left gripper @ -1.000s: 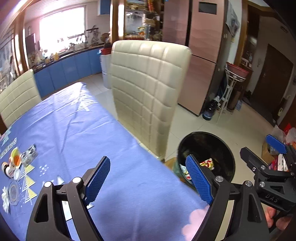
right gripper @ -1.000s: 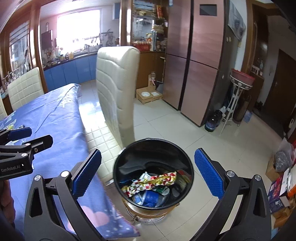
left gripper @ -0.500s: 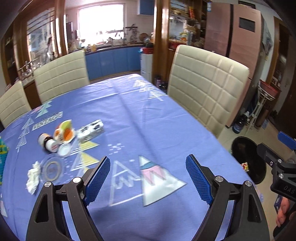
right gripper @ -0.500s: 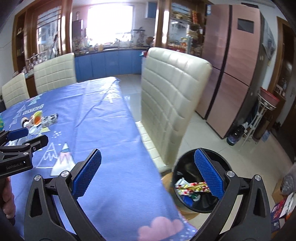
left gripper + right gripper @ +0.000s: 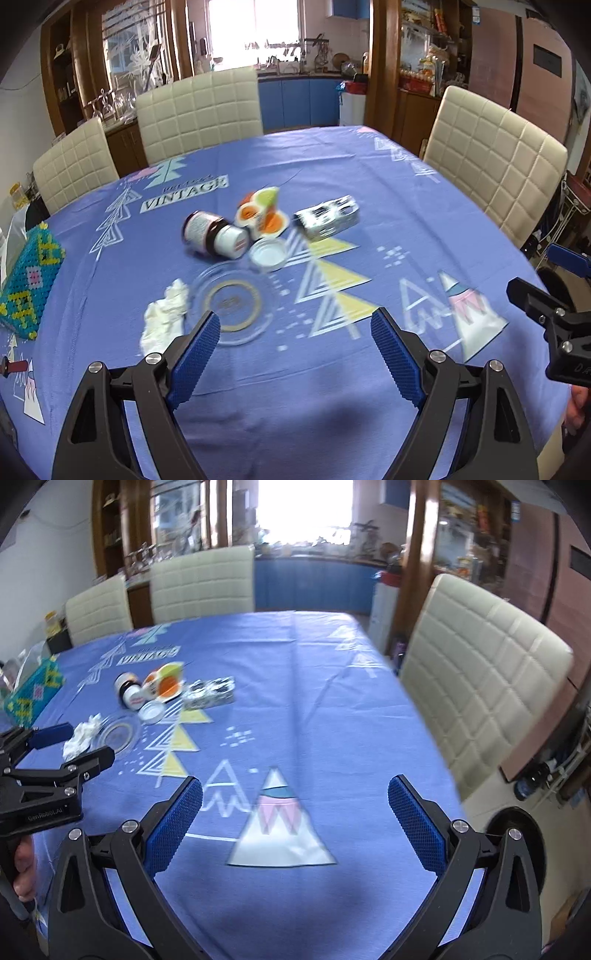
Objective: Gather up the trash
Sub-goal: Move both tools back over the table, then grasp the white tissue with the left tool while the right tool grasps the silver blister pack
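Change: both views had swung away from the bin and the near chair toward the middle of the worktop (image 5: 424, 229), and the trash sat closer in front of the left tongs than half a second before.
Left tongs (image 5: 295, 354): spread wide and empty, hovering above the blue cloth at the near edge.
Right tongs (image 5: 295, 827): spread wide and empty, over the printed mountain shape, well apart from the trash.
Trash cluster: lay ahead of the left tongs, slightly to their left.
Clear lid (image 5: 232, 304): nearest, just beyond the left blue pad.
Tissue (image 5: 164, 317): crumpled, touching the clear lid's left rim.
Jar (image 5: 214, 234): on its side, behind the clear lid.
Small cap (image 5: 267, 254): just right of the jar.
Orange cup (image 5: 264, 216): tipped, behind the small cap.
Silver wrapper (image 5: 327, 218): right of the orange cup.
Bin (image 5: 524, 842): on the floor, partly hidden behind the right tongs' right finger.
Beaded box (image 5: 27, 284): at the worktop's left edge.
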